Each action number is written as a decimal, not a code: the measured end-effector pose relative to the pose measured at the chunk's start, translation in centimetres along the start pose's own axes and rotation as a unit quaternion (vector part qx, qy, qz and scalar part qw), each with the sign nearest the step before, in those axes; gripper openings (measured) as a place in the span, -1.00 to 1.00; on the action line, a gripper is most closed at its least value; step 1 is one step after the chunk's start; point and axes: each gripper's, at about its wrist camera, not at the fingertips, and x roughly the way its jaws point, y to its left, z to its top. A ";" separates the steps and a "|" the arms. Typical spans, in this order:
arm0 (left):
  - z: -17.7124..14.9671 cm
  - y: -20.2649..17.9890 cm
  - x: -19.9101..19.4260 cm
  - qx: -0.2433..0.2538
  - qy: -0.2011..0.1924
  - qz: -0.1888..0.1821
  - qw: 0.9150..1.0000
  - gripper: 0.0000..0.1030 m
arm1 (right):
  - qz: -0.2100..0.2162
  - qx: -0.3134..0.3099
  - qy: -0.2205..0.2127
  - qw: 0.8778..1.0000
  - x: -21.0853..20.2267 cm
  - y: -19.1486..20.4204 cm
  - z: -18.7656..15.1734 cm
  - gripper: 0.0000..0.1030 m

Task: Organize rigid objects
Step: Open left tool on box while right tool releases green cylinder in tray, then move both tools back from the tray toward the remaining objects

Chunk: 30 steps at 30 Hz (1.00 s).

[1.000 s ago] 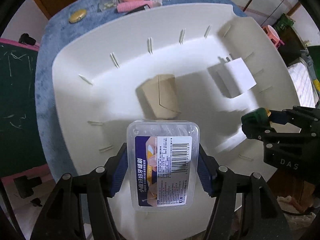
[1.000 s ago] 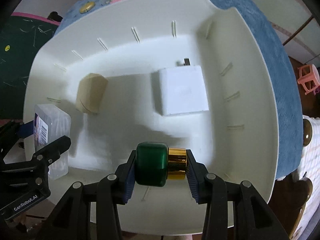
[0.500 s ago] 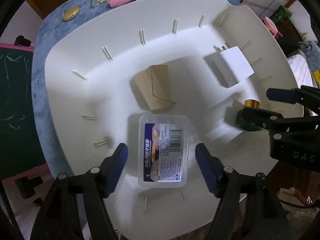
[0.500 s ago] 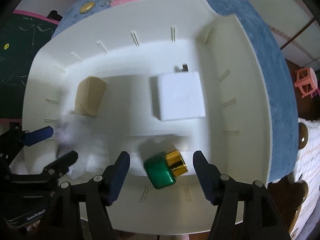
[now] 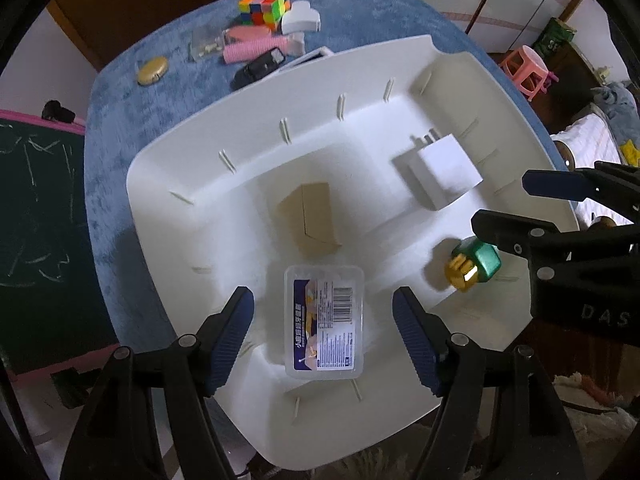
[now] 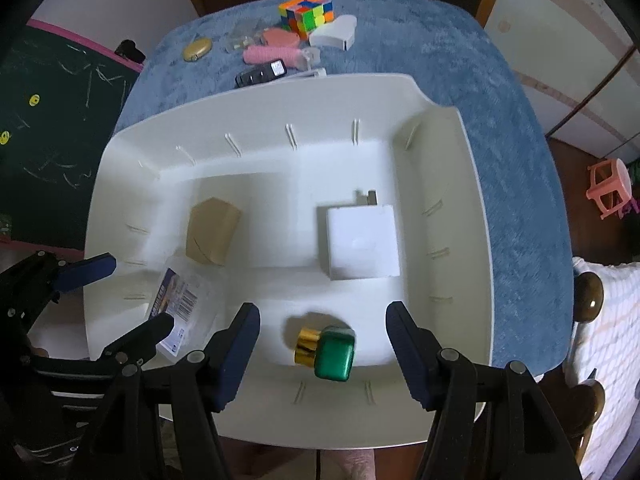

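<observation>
Both pairs of fingers are seen wide apart, with nothing gripped. The log-free look of the pictures shows they have just been opening: the clear box (image 5: pixel 324 322) lies loose in the white tray (image 5: pixel 180 168) between the fingers of the left gripper (image 5: pixel 323 338), and the green and gold bottle (image 6: pixel 326 347) lies loose between the fingers of the right gripper (image 6: pixel 322 350). No pad is pressed on either thing.

Four things are now held by the tray: the clear box, the bottle, a brown box (image 5: pixel 310 220) and a white plug block (image 5: pixel 440 172).

The things still to be tidied are found past the far rim of the tray, on the blue surface (image 6: pixel 460 60). A colour cube (image 6: pixel 307 14), a pink tube (image 6: pixel 272 54), a white case (image 6: pixel 334 32), a black remote (image 6: pixel 260 74) and a gold oval (image 6: pixel 198 49) are grouped there. The pink tube is laid sideways, across the way the fingers point. The pile is straight ahead of both grippers, well apart from them; which hand is nearer cannot be told.

In the left view the label of the clear box is shown flat and whole. In the right view it is partly hidden by the left gripper, but the plug block's top face is seen better.
</observation>
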 end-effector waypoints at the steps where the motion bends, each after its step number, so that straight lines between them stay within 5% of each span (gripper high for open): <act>1: 0.1 0.2 0.1 0.001 -0.002 0.001 1.000 0.46 | 0.001 0.000 -0.002 1.000 -0.2 0.0 0.1 0.29; 30: 5.4 3.7 -4.8 -0.068 -0.062 -0.008 0.996 0.46 | 0.039 0.000 -0.044 0.998 -4.6 -1.4 3.7 0.29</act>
